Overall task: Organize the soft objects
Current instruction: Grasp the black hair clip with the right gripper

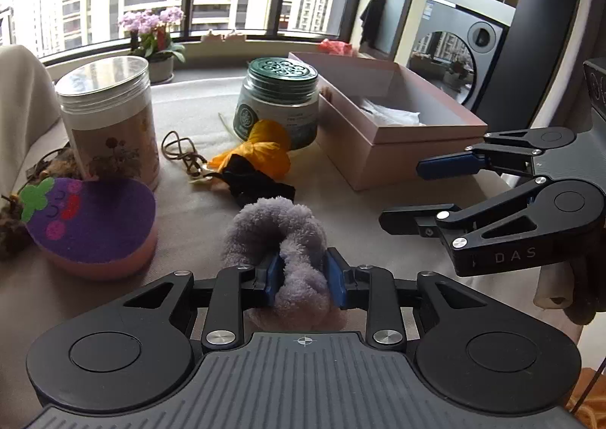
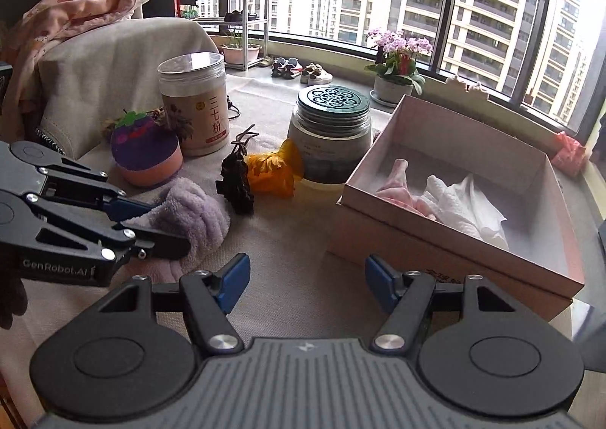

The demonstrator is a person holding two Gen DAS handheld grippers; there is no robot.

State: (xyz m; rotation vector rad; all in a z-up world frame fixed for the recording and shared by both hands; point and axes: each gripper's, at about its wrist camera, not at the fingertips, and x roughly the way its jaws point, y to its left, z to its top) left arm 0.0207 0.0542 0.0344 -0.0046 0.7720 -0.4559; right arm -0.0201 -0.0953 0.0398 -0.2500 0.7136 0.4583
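Lavender plush scrunchie point(image 1: 282, 239) on the beige tablecloth point(image 1: 341, 209), near the front edge, pinched at its near loop between the blue pads of the left gripper point(image 1: 303, 277); far loop resting on the cloth. Same scrunchie point(image 2: 193, 216) seen from the right wrist, squeezed by the left gripper point(image 2: 166, 224) coming in from the left. Just behind it, a black fabric piece point(image 1: 253, 179) touching a yellow-orange fabric piece point(image 1: 261, 152), with a brown cord point(image 1: 181, 150) beside them. To the left, a purple felt fruit-face cushion point(image 1: 91, 224) on a pink base, against a clear jar with a floral label point(image 1: 110, 118). Further back, a green-lidded glass jar point(image 1: 280, 99). To the right, an open pink cardboard box point(image 2: 454, 251) holding a white cloth point(image 2: 462, 205) and a pale pink soft item point(image 2: 397, 182). Right gripper point(image 2: 306, 281) spread wide over bare cloth in front of the box, nothing between its pads; also visible from the left wrist point(image 1: 401, 194), hanging apart from the scrunchie. Potted pink orchid point(image 2: 397, 61) on the windowsill behind.
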